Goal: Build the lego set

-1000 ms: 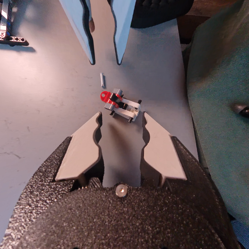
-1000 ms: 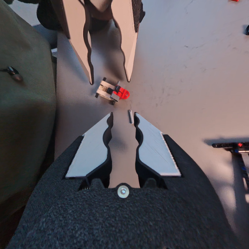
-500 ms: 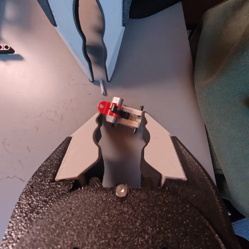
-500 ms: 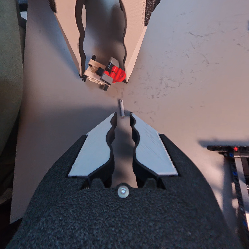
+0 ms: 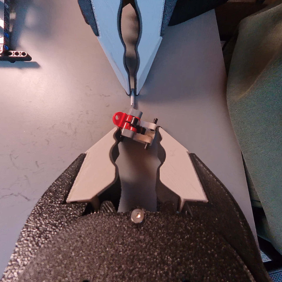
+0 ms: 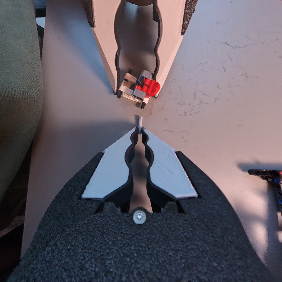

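— What is seen at the left?

— A black beam assembly (image 5: 14,55) is laid at the far left edge of the grey table (image 5: 53,122).

— And in the middle?

— The small grey, red and white lego assembly (image 5: 135,129) is gripped between the fingertips of the left gripper (image 5: 137,134), low over the table. A thin grey pin (image 5: 132,97) is clamped at the tips of the right gripper (image 6: 138,129), its free end pointed at the assembly, just short of it.

— To the right?

— Green fabric (image 5: 256,106) is seen past the table edge.
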`<state>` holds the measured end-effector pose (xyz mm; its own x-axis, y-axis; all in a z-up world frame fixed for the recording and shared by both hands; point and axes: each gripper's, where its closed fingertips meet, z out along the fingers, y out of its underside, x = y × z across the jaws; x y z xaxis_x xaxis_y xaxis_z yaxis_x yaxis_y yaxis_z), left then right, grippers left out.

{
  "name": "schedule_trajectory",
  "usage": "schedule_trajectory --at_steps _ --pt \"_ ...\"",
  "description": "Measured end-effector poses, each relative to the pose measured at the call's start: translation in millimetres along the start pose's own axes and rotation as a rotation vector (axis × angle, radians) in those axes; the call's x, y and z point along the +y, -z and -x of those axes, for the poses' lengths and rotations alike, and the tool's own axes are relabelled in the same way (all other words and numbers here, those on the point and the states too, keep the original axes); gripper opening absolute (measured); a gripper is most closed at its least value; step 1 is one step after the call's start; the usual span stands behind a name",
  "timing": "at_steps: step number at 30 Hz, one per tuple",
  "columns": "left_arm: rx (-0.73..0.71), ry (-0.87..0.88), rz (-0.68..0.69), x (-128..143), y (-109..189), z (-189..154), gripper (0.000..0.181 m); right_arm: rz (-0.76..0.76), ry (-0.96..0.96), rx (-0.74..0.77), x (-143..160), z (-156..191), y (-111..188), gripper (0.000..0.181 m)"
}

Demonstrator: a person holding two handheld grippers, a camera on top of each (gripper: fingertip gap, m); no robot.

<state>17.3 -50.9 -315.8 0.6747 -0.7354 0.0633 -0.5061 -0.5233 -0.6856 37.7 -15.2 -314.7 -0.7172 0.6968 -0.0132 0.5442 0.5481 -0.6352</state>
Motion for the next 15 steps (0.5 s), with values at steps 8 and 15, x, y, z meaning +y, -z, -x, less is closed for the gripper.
schedule_trajectory --at_steps 8,15 --pt "0.075 0.083 -0.025 -0.9 5.0 -1.4 0.06 -0.026 -0.018 -0.009 -11.3 11.6 -2.6 0.004" --pt "0.09 0.046 -0.002 -0.8 4.4 2.9 0.065 -0.035 -0.091 0.01 -14.0 8.6 -6.8 0.004"
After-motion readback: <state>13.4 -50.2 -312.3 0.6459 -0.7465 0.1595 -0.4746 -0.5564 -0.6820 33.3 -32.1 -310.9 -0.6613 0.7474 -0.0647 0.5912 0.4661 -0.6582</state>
